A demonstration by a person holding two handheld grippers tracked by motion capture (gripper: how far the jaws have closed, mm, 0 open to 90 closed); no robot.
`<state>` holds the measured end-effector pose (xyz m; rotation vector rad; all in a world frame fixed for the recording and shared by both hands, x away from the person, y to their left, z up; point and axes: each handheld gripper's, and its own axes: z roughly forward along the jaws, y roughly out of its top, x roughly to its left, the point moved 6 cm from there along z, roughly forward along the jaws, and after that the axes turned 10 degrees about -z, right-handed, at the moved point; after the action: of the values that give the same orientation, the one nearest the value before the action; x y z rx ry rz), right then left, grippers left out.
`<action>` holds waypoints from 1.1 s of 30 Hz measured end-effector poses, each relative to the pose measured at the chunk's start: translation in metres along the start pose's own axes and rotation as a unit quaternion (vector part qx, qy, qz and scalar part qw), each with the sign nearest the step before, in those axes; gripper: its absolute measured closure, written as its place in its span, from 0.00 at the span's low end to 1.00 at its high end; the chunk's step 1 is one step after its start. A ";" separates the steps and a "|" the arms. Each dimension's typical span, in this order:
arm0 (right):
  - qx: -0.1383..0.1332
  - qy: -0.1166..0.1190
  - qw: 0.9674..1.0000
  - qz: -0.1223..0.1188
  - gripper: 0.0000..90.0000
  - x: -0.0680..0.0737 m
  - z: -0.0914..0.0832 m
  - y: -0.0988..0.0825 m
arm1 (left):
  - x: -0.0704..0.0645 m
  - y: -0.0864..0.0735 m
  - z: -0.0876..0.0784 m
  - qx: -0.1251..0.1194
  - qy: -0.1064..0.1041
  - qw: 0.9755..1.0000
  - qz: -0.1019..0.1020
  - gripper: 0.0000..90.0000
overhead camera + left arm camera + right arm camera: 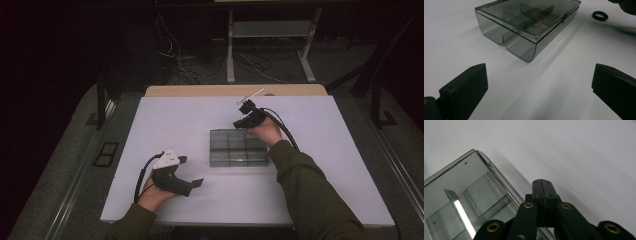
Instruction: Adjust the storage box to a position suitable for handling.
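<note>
High view: the smoked compartment box sits mid-table; right gripper hovers at its far edge, left gripper nearby.
Left gripper view: jaws spread wide, empty; box ahead, black ring beyond.
Right gripper view: jaws pressed together, empty, beside the box's corner.

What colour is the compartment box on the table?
Smoky translucent grey, clearest in the left gripper view: compartment box.

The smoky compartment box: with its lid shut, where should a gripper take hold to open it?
Probably the small latch midway along one long side of the box, approached from that side. The lid's seam runs there, and the right gripper, jaws shut, hovers beside the box.
</note>
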<state>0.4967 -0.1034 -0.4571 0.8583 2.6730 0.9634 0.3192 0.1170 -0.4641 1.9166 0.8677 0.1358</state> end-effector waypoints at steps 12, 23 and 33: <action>0.002 0.011 1.000 -0.016 0.99 0.017 -0.007 -0.008 | 0.000 0.000 0.000 -0.002 0.002 1.000 -0.001 0.00; -0.003 0.022 0.999 -0.025 0.99 0.034 -0.017 -0.021 | 0.001 -0.001 0.001 0.001 0.004 1.000 0.000 0.00; -0.006 0.031 0.999 -0.032 0.99 0.048 -0.024 -0.032 | 0.001 -0.002 0.001 0.001 0.006 1.000 -0.001 0.00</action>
<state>0.4340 -0.1083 -0.4571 0.7487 2.7263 1.0057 0.3200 0.1176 -0.4663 1.9190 0.8791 0.1455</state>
